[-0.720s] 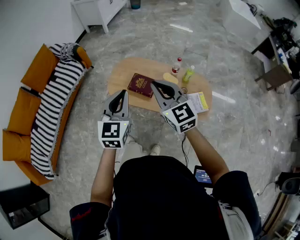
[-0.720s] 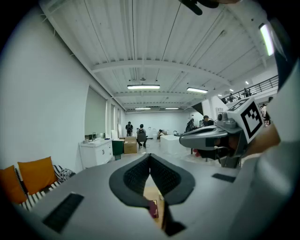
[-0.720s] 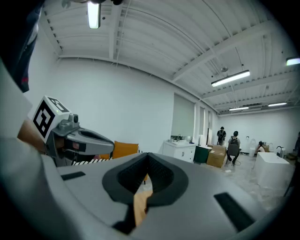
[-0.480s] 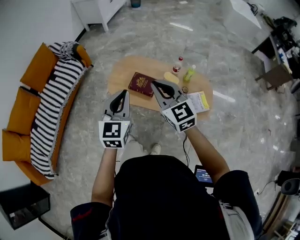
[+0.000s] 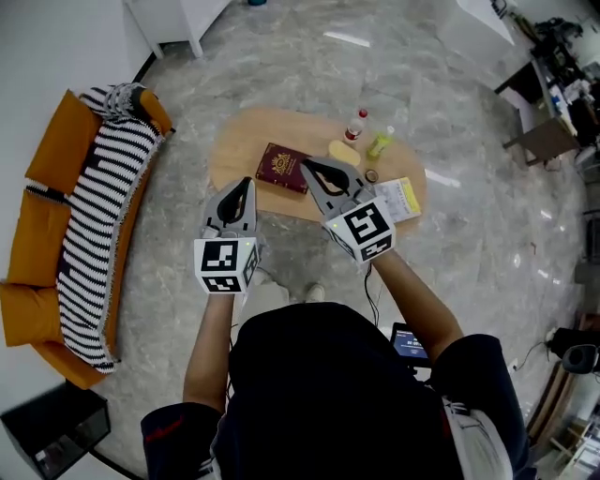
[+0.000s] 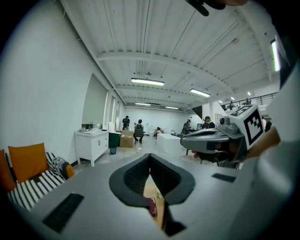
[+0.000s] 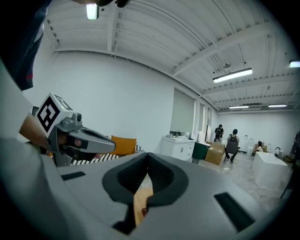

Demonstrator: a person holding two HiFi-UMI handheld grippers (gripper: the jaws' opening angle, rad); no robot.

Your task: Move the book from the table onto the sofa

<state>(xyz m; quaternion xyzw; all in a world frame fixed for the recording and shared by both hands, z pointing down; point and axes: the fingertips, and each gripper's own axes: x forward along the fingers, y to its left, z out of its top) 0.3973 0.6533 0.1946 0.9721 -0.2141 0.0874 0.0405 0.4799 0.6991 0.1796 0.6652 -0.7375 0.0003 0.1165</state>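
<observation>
A dark red book (image 5: 282, 169) lies on the low oval wooden table (image 5: 246, 141), toward its left half. My left gripper (image 5: 246, 182) hovers shut and empty above the table's near edge, just left of the book. My right gripper (image 5: 308, 166) is shut and empty too, its tips over the book's right edge in the head view. In the left gripper view a sliver of the book (image 6: 152, 206) shows below the closed jaws. The orange sofa (image 5: 42, 228) with a black-and-white striped throw (image 5: 98, 217) stands at the far left.
On the table's right half stand a red-capped bottle (image 5: 354, 126), a green bottle (image 5: 378, 144), a yellow round thing (image 5: 342, 153) and a yellow-white booklet (image 5: 400, 200). A white cabinet (image 5: 178, 16) stands beyond the sofa. A black box (image 5: 52, 432) sits at the sofa's near end. Several people are far off.
The head view has shifted slightly, so sofa and table sit a little lower and to the left. Both grippers hold about the same place, still shut.
</observation>
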